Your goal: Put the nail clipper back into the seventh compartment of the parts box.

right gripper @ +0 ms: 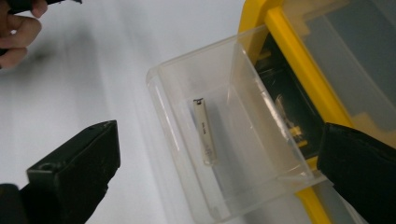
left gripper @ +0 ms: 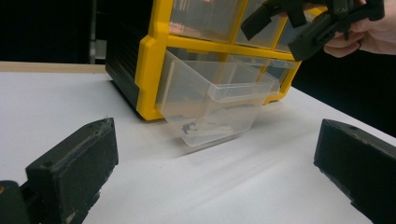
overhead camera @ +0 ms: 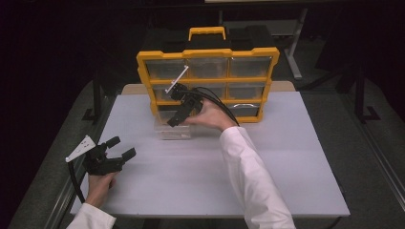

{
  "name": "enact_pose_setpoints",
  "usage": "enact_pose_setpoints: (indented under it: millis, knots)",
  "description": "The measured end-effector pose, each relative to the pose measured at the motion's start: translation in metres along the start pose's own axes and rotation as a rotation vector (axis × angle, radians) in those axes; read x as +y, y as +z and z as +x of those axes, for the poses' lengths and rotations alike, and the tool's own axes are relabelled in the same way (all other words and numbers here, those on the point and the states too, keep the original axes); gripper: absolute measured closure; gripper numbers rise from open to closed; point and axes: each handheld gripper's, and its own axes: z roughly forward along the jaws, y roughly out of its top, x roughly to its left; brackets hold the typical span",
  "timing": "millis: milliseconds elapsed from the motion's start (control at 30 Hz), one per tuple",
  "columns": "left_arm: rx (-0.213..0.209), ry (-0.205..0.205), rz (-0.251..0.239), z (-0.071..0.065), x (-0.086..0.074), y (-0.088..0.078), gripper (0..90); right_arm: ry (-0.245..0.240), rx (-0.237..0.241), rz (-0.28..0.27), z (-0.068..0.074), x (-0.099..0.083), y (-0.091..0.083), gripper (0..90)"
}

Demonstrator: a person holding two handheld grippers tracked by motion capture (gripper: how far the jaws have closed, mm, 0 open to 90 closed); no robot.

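Now the right gripper (overhead camera: 179, 106) hovers, jaws wide and empty, over the pulled-out clear plastic drawer (right gripper: 224, 140) holding a small metal nail clipper (right gripper: 204, 132); the likely next move is pushing that drawer back into the yellow-framed organiser (overhead camera: 143, 62). The left gripper (overhead camera: 119, 148) rests open, holding nothing.

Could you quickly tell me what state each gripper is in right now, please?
Left gripper: open, holding nothing, low over the table.
Right gripper: open, holding nothing, above the pulled-out clear drawer.

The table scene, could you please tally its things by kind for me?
Yellow organiser cabinet: 1
Clear drawer pulled out: 1
Nail clipper in that drawer: 1
Handheld black tools, left tool and right tool, both open: 2
Total: 5
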Motion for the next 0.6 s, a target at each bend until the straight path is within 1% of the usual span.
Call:
enact_pose_setpoints:
  millis: [433, 500, 600]
  knots:
    - [0.006, 0.0, 0.001, 0.001, 0.0, 0.001, 0.0, 0.011, 0.001, -0.019, 0.004, -0.026, -0.006, 0.0]
    - [0.007, 0.001, 0.001, 0.001, 0.0, 0.001, 0.0, 0.014, 0.002, -0.02, 0.004, -0.029, -0.007, 0.0]
    - [0.013, 0.01, 0.009, 0.0, 0.0, 0.001, 0.0, 0.025, -0.001, -0.023, 0.002, -0.039, -0.008, 0.0]
